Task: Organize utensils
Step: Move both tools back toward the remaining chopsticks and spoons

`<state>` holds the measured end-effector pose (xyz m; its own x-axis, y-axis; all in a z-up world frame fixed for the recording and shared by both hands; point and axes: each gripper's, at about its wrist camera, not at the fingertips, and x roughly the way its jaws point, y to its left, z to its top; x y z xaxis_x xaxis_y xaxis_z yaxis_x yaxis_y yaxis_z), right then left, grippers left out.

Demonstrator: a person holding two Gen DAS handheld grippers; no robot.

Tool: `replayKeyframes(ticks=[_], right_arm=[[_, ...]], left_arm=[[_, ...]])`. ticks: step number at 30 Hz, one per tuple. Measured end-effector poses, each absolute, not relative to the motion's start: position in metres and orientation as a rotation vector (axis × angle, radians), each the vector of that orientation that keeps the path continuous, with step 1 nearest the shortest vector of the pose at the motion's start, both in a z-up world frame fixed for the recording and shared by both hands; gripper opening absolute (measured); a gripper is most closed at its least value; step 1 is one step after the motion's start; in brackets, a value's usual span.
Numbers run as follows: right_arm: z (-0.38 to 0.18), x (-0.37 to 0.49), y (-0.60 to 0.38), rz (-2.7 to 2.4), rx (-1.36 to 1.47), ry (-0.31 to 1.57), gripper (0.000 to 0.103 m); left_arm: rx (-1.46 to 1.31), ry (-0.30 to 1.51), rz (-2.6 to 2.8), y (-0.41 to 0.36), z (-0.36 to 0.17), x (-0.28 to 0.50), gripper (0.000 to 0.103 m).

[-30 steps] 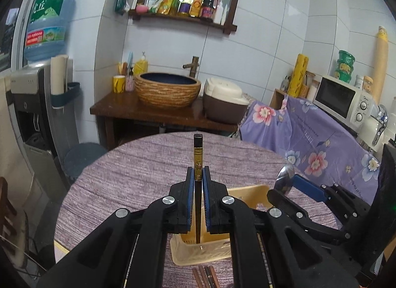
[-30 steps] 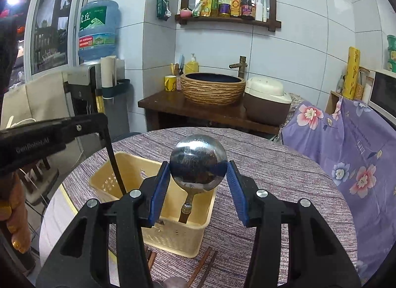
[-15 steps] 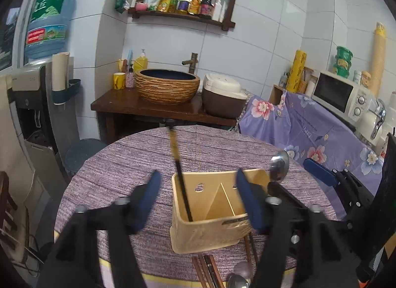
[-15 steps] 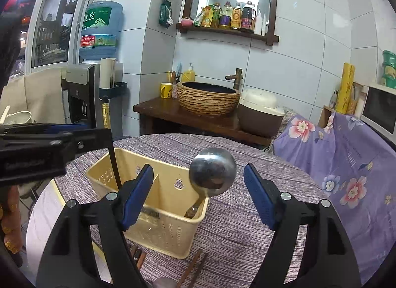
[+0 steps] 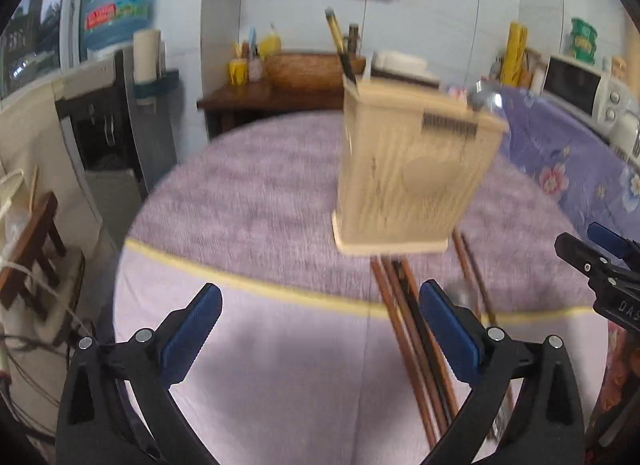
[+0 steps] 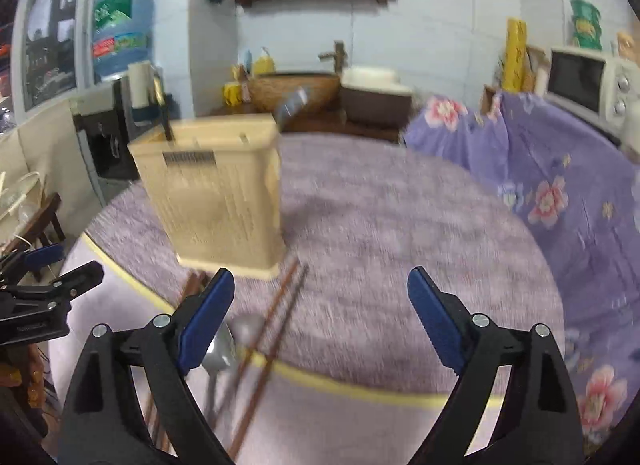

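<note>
A cream utensil holder (image 5: pixel 416 169) (image 6: pixel 216 193) stands on the round purple-clothed table (image 5: pixel 256 201). A dark chopstick (image 5: pixel 340 41) (image 6: pixel 164 121) leans in its left compartment, and a steel ladle (image 5: pixel 484 99) (image 6: pixel 294 103) sticks out on the right. Loose brown chopsticks (image 5: pixel 404 325) (image 6: pixel 280 313) and two spoons (image 6: pixel 224 349) lie in front of the holder. My left gripper (image 5: pixel 320 293) hangs low near the table's front edge, jaws opening, nothing between them. My right gripper (image 6: pixel 320 281) is beside it, jaws also opening and empty.
A floral purple cloth (image 6: pixel 560 185) covers a counter on the right, with a microwave (image 6: pixel 580 77) on it. Behind the table are a wooden stand with a woven basin (image 6: pixel 296 89) and a water dispenser (image 5: pixel 116 17). A wooden chair (image 5: pixel 36 237) sits at left.
The left gripper let go of the chopstick and the right let go of the ladle, both now in the holder. Both grippers opened wide and drew back and down toward the near edge.
</note>
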<state>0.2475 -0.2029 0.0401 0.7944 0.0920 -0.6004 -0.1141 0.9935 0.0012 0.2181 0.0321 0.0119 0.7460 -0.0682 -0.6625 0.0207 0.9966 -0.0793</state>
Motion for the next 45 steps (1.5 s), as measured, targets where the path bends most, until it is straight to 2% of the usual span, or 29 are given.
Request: replayKeyframes(ticks=[4,5,7,9,15,26,45], right_arm=[[0.008,0.236,-0.211,0.091,0.001,0.719,0.088],[0.003,0.233,-0.212,0.086,0.005,0.728,0.088],[-0.004,0.229,-0.214,0.081,0.008,0.745,0.088],[-0.006,0.227,-0.216,0.088,0.021,0.752,0.088],[-0.006,0.222,-0.215,0.090,0.023,0.744,0.088],[-0.006,0.222,-0.213,0.096,0.020,0.755,0.088],[-0.005,0.227,-0.197,0.159,-0.002,0.770,0.088]], left_arm=[[-0.114,0.783,-0.088,0.027,-0.005,0.208,0.097],[-0.121,0.790,-0.092,0.026,-0.008,0.206,0.094],[-0.112,0.812,-0.104,0.021,-0.013,0.206,0.080],[-0.086,0.840,-0.123,0.012,-0.018,0.210,0.060],[-0.061,0.866,-0.136,-0.004,-0.031,0.208,0.047],[-0.026,0.892,-0.136,-0.013,-0.039,0.213,0.039],[-0.044,0.910,-0.113,0.022,-0.039,0.230,0.038]])
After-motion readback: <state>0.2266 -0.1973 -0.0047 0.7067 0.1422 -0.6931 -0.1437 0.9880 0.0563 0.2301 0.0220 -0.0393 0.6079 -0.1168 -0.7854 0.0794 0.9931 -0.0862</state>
